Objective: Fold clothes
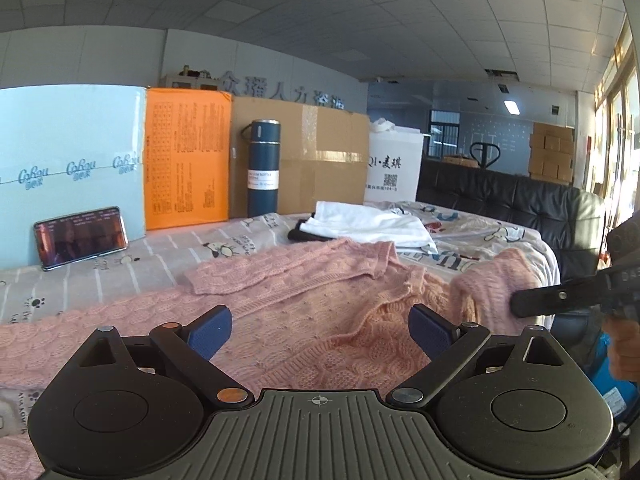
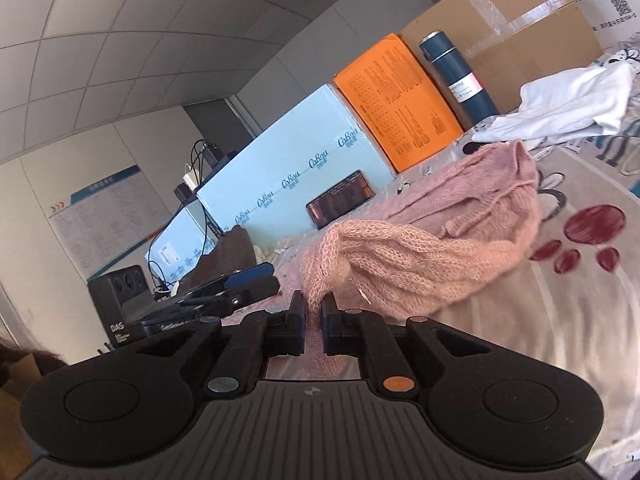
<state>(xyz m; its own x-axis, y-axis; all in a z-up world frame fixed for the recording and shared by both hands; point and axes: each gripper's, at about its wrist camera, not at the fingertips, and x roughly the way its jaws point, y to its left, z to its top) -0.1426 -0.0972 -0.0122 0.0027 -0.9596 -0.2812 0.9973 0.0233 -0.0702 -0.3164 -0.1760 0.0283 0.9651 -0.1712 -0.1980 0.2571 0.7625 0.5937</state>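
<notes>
A pink cable-knit sweater [image 1: 304, 300] lies spread across the cartoon-print bedsheet [image 1: 240, 236]. My left gripper [image 1: 320, 328] hovers just above its body, jaws wide apart with nothing between the blue pads [image 1: 212, 332]. In the right wrist view my right gripper [image 2: 314, 312] is shut on a bunched edge of the pink sweater [image 2: 400, 248], lifted off the sheet. The right gripper [image 1: 520, 304] also shows at the right edge of the left wrist view, clamped on that raised pink fold.
Folded white and black clothes [image 1: 372, 228] lie behind the sweater. A blue flask [image 1: 262, 168], an orange box [image 1: 186, 160], a cardboard box [image 1: 304, 152], a pale blue box [image 1: 72, 152] and a propped phone [image 1: 80, 238] line the back. A black sofa [image 1: 520, 196] stands to the right.
</notes>
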